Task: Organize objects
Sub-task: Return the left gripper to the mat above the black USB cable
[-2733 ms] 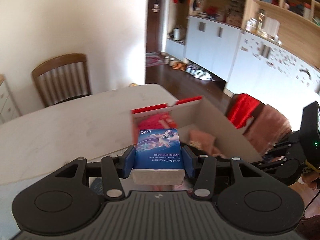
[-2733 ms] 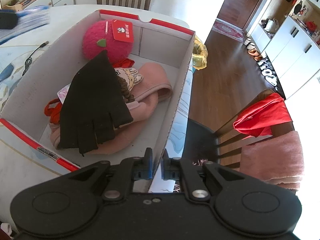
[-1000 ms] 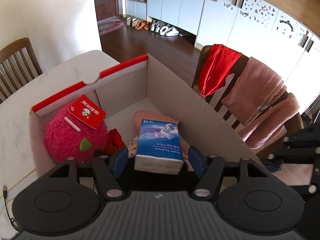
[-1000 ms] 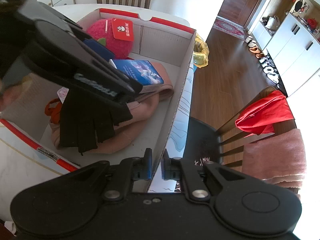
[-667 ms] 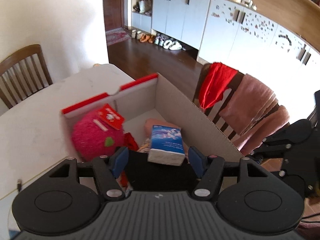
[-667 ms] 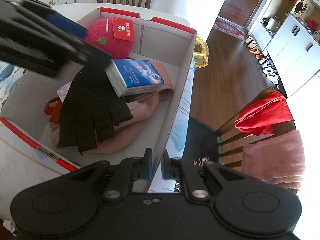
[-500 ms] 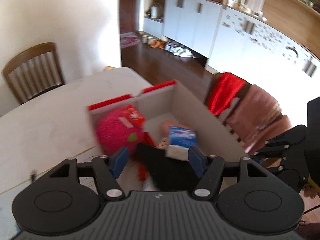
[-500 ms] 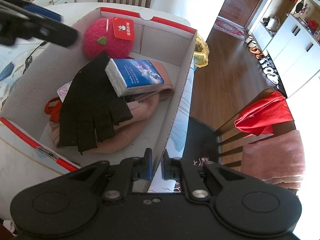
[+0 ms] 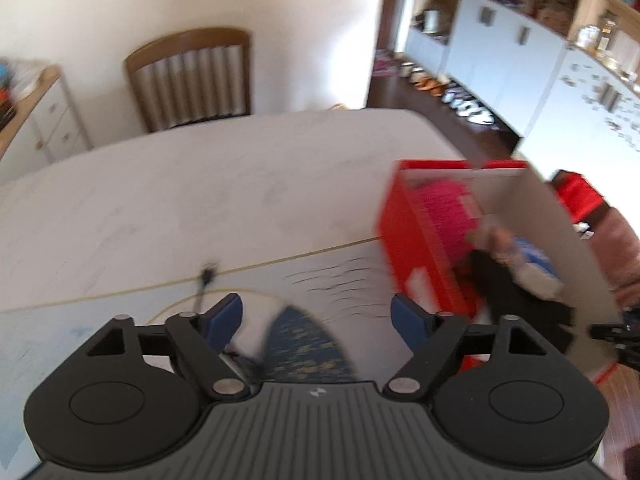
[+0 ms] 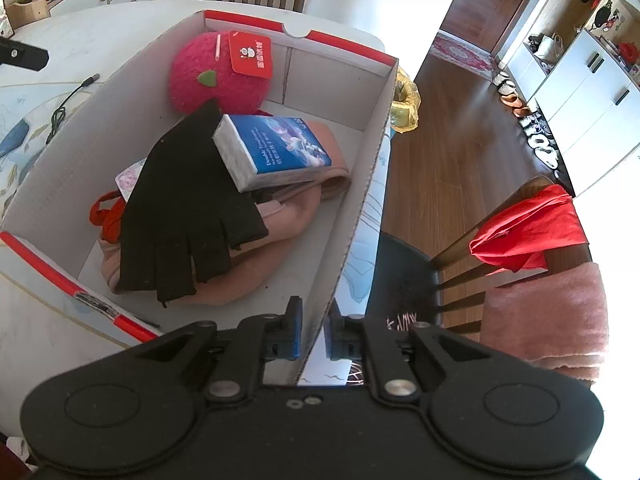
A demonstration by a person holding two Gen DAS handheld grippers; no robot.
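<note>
- the tissue pack (image 10: 272,150) is lying in the cardboard box (image 10: 360,184), propped on the black glove (image 10: 180,208), reading "double toughness".
- right hand-held gripper (image 10: 312,336) is pinching the box wall; letting go could let it shift.
- left hand-held gripper (image 9: 316,320) is hovering spread wide and empty over the tabletop (image 9: 160,200), above a cable (image 9: 206,280) that could snag.

The right gripper (image 10: 311,334) clamps the box (image 10: 362,196) wall; a tissue pack (image 10: 272,150) lies inside.
</note>
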